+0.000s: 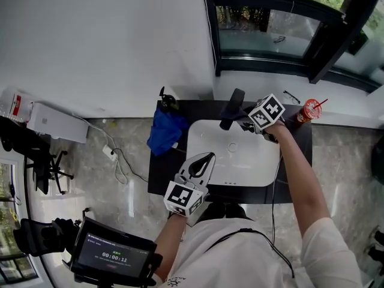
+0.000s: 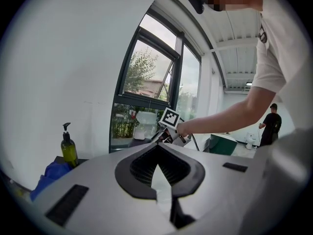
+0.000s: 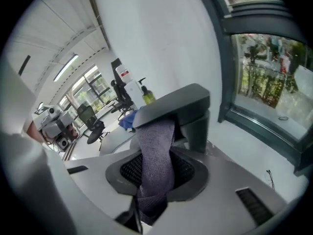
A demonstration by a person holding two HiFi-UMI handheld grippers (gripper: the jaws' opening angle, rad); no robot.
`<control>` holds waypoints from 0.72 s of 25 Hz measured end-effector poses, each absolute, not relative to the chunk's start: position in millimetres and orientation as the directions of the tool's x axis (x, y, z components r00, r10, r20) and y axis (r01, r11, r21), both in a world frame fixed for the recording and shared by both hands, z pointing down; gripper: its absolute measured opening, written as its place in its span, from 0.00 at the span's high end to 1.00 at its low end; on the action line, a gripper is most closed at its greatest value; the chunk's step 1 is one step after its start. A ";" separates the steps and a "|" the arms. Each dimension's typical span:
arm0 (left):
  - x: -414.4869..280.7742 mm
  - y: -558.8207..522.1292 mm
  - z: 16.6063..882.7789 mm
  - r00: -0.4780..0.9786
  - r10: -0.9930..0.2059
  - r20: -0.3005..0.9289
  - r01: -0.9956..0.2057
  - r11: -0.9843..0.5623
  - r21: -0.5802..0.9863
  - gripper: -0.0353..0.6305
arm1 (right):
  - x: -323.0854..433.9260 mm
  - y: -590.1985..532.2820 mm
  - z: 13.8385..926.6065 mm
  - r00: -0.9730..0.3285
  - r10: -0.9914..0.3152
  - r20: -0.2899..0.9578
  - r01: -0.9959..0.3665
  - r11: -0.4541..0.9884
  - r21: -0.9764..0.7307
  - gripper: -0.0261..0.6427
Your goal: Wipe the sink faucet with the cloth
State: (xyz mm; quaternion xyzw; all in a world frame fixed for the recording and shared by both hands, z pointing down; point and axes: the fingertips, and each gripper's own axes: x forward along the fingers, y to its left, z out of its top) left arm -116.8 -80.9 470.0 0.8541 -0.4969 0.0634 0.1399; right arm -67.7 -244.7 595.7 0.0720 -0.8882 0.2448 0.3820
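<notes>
I have open room over the white sink basin [image 1: 240, 167], from my left gripper [image 1: 210, 156] at its near-left rim back to the faucet [image 1: 231, 108]. My right gripper [image 3: 157, 153], jaws clamped on the grey cloth [image 3: 155, 160], has the faucet's spout square in its way. The wall [image 1: 108, 41] and window frame [image 1: 264, 65] stand close behind the faucet. On the tabletop [image 1: 161, 176] to the left, a soap bottle [image 1: 168, 101] and crumpled blue fabric [image 1: 165, 132] crowd the sink's edge. A red cup [image 1: 309, 110] stands at the back right corner.
</notes>
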 end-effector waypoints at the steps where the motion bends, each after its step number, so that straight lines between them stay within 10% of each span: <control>1: -115.6 -81.2 469.6 0.501 -0.830 0.246 -0.865 -0.470 0.176 0.95 | -63.4 -250.9 594.2 -0.709 0.029 0.705 -0.345 0.857 -0.383 0.81; 6: -113.0 -83.1 466.3 0.509 -0.826 0.241 -0.860 -0.478 0.176 0.95 | -22.1 -256.1 597.9 -0.698 -0.072 0.713 -0.448 0.820 -0.356 0.81; 13: -115.2 -84.0 464.9 0.507 -0.827 0.243 -0.861 -0.477 0.175 0.95 | -36.8 -166.9 557.3 -0.769 0.203 0.606 -0.041 0.930 -0.364 0.81; 18: -116.2 -84.9 464.1 0.500 -0.832 0.241 -0.865 -0.469 0.175 0.95 | -73.7 -166.8 569.6 -0.718 0.255 0.647 -0.044 0.912 -0.408 0.81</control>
